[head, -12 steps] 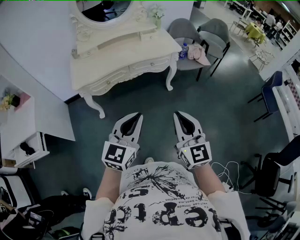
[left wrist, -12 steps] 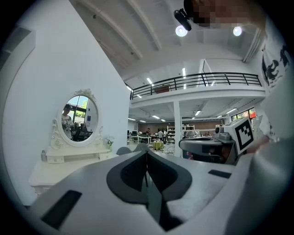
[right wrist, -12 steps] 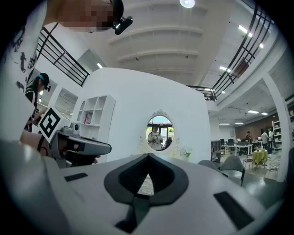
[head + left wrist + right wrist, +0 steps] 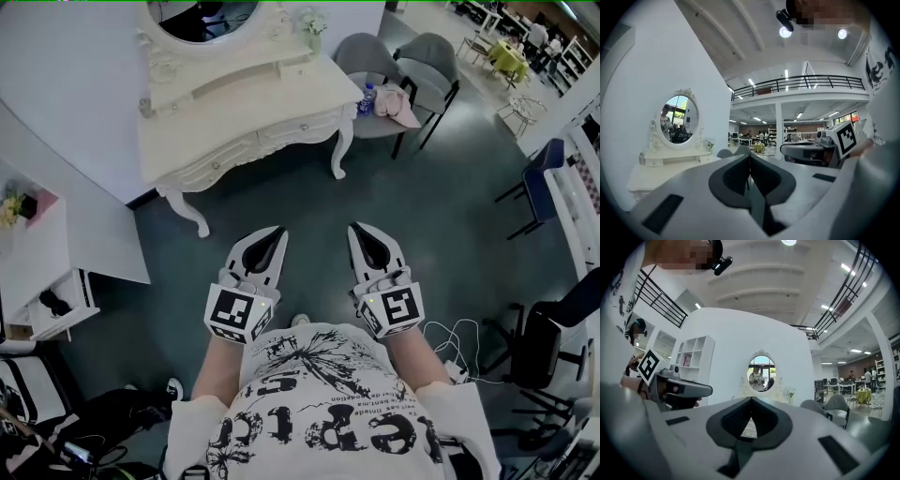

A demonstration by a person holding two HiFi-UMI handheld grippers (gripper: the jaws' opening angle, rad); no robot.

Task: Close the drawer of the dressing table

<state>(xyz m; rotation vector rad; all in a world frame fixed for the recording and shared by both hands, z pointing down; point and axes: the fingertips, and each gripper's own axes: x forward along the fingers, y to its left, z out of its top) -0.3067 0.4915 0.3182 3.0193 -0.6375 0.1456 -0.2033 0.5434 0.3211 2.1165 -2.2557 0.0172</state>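
Note:
The white dressing table (image 4: 239, 117) with its oval mirror (image 4: 202, 19) stands against the wall, well ahead of me across bare floor. Its front drawers (image 4: 291, 128) look flush with the frame. Both grippers hang level in front of my chest, side by side and far from the table. My left gripper (image 4: 278, 231) has its jaws together with nothing in them. My right gripper (image 4: 356, 228) is likewise shut and empty. In the left gripper view the table (image 4: 665, 171) lies to the left beyond the closed tips (image 4: 750, 154). The mirror (image 4: 761, 373) sits straight ahead over the right gripper (image 4: 751, 399).
Two grey chairs (image 4: 417, 70) stand right of the table, one bearing a bottle (image 4: 366, 101) and a pink cloth (image 4: 400, 108). A white shelf unit (image 4: 52, 281) is at the left. Cables (image 4: 459, 347) and a black office chair (image 4: 539, 342) lie at my right.

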